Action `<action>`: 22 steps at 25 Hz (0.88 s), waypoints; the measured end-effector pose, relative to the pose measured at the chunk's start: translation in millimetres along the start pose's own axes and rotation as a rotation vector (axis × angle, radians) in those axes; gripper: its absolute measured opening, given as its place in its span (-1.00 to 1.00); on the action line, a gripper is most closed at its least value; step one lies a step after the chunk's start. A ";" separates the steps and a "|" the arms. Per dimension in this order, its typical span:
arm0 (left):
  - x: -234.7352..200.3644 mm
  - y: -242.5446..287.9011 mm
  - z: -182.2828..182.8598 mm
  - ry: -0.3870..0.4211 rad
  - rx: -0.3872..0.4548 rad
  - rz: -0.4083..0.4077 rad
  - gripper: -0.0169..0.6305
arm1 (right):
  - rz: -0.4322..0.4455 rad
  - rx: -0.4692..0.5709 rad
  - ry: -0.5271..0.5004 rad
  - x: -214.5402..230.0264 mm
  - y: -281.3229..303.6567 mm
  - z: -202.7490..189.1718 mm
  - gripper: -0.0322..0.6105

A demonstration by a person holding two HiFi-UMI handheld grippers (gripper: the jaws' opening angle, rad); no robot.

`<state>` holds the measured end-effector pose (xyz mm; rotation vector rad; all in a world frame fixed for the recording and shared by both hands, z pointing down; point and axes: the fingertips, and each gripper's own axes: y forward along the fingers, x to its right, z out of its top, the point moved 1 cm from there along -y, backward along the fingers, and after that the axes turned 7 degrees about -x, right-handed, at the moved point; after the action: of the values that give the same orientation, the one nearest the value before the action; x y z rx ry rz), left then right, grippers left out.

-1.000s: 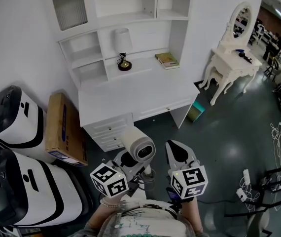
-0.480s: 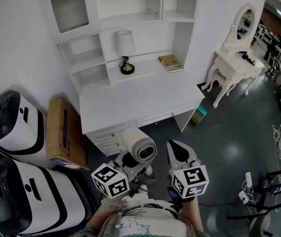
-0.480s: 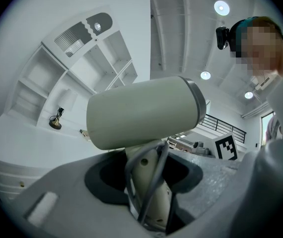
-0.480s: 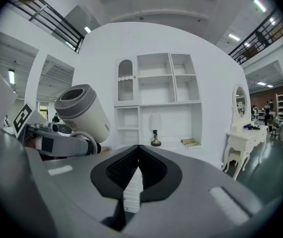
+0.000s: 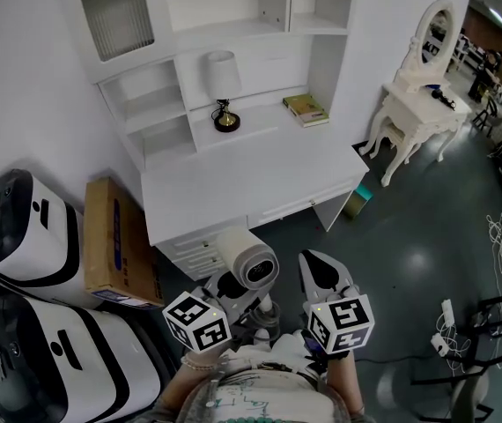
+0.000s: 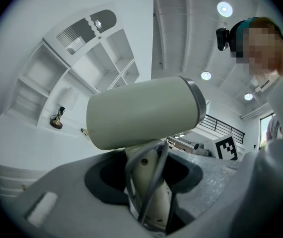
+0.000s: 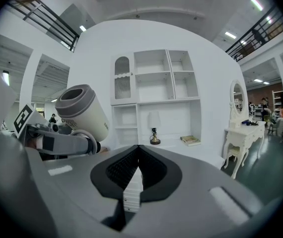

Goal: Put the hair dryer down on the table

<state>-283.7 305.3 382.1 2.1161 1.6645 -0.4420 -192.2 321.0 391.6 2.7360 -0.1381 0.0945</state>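
Still little change: left gripper [image 5: 233, 287] kept its fingers [image 6: 57, 192] pinching the hair dryer [image 6: 141, 114] handle, barrel above them; tabletop [image 5: 233, 183] well beyond the fingers; right gripper [image 7: 136, 155] fingers pressed together, empty; put-down not begun.

Left gripper [image 5: 236, 291] and right gripper [image 5: 320, 267]: matte grey moulded shells, each with a black recess at the centre. Each carries a white cube printed with black square codes: left marker cube [image 5: 195, 321], right marker cube [image 5: 339, 322], lower centre of the head view. The right gripper view shows ribbed black pads [image 7: 124, 168] flanking a white ridged strip. Person wears a light top [image 5: 251, 402] with faint green print. A dark head camera [image 6: 222, 37] on a teal band appears at upper right of the left gripper view.
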 end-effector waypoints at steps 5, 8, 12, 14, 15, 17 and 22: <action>-8.3 0.0 2.6 -0.017 0.003 0.002 -0.37 | 0.003 -0.004 0.001 -0.3 8.3 4.4 -0.81; -15.8 3.1 4.2 -0.020 0.004 0.011 -0.37 | 0.014 -0.012 -0.001 1.8 17.2 5.3 -0.81; -27.1 12.8 9.2 -0.030 0.005 0.026 -0.37 | 0.027 -0.018 -0.008 8.7 29.8 10.2 -0.81; -30.7 19.8 12.1 -0.035 0.006 0.029 -0.37 | 0.033 -0.017 -0.006 15.1 35.7 14.1 -0.81; -32.5 23.2 13.4 -0.036 0.006 0.030 -0.37 | 0.037 -0.016 -0.005 18.2 38.8 15.9 -0.81; -36.6 29.9 16.3 -0.037 0.005 0.035 -0.37 | 0.045 -0.014 -0.006 23.6 45.6 19.7 -0.81; -46.9 48.1 28.4 -0.037 0.014 0.050 -0.37 | 0.071 -0.009 -0.012 39.4 63.1 31.7 -0.81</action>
<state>-247.9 241.9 386.1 2.1413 1.5895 -0.4754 -158.6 247.5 390.2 2.7228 -0.2386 0.0976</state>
